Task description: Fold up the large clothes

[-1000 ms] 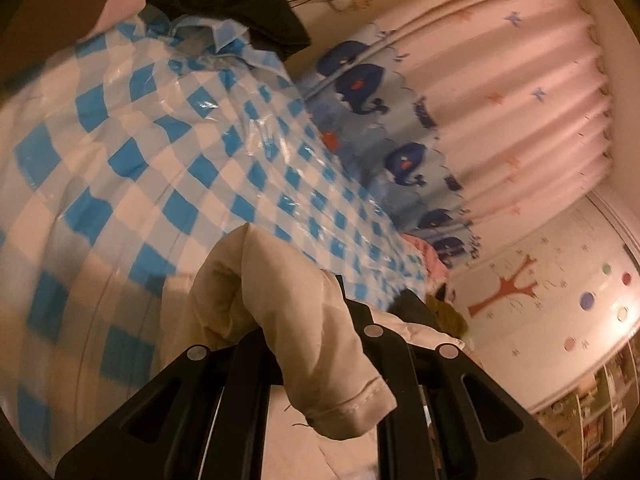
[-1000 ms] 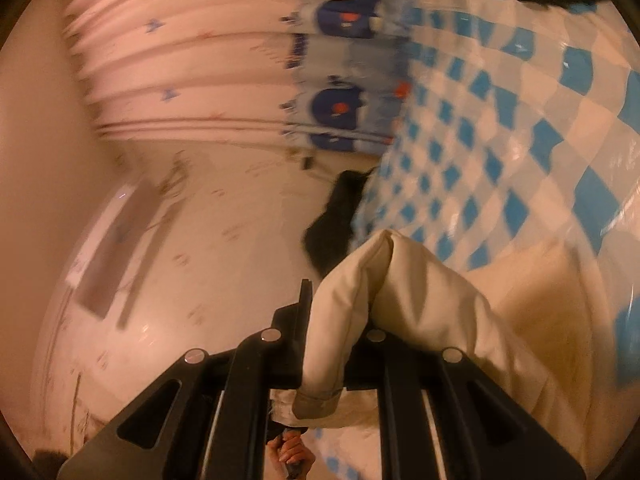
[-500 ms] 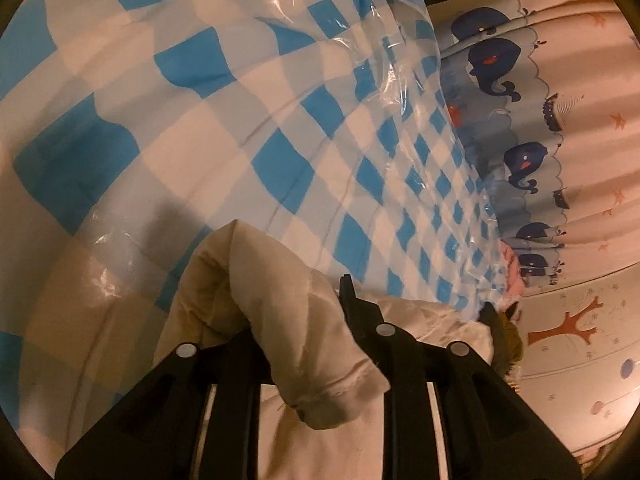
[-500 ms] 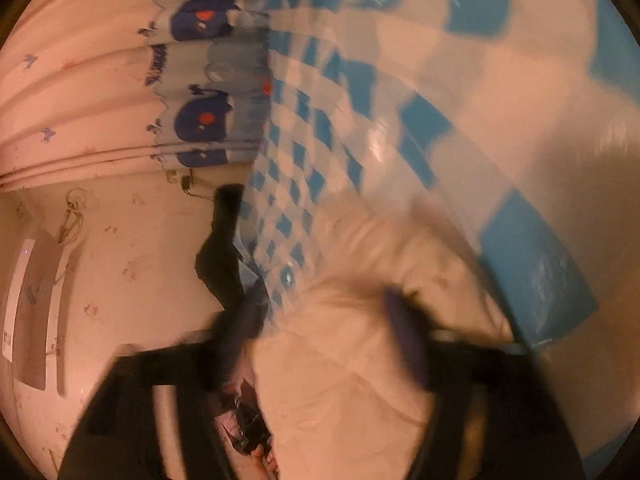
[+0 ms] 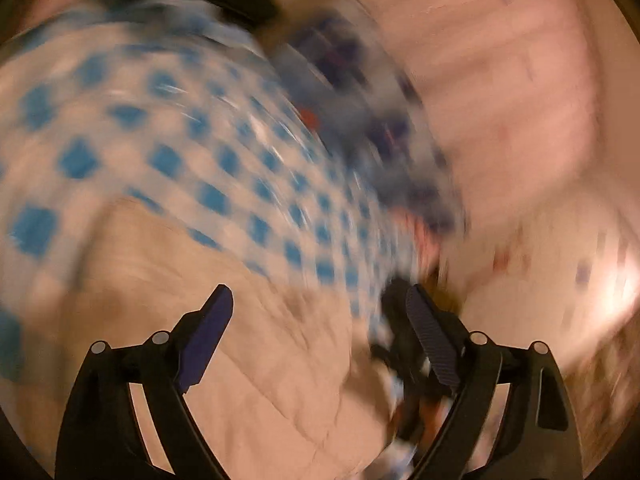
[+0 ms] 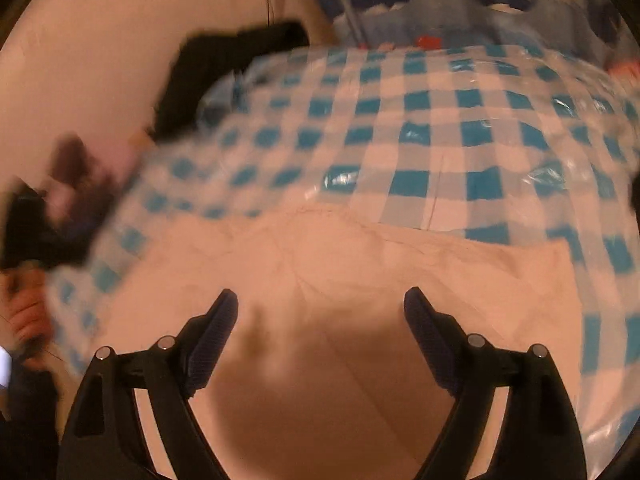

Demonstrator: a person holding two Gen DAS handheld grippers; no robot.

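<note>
left gripper [image 5: 316, 312]: jaws spread wide, empty | right gripper [image 6: 320, 312]: jaws spread wide, empty | cream garment [image 6: 340, 280]: lay flat on blue-checked tablecloth [image 6: 420, 140], below both grippers | left view blurred

One cream garment [image 6: 360, 280] lies on one checked cloth [image 6: 440, 120]. One dark garment [image 6: 224, 68] sits at eleven o'clock. Two grippers [image 5: 316, 312] [image 6: 320, 312], each with two fingers spread.
</note>
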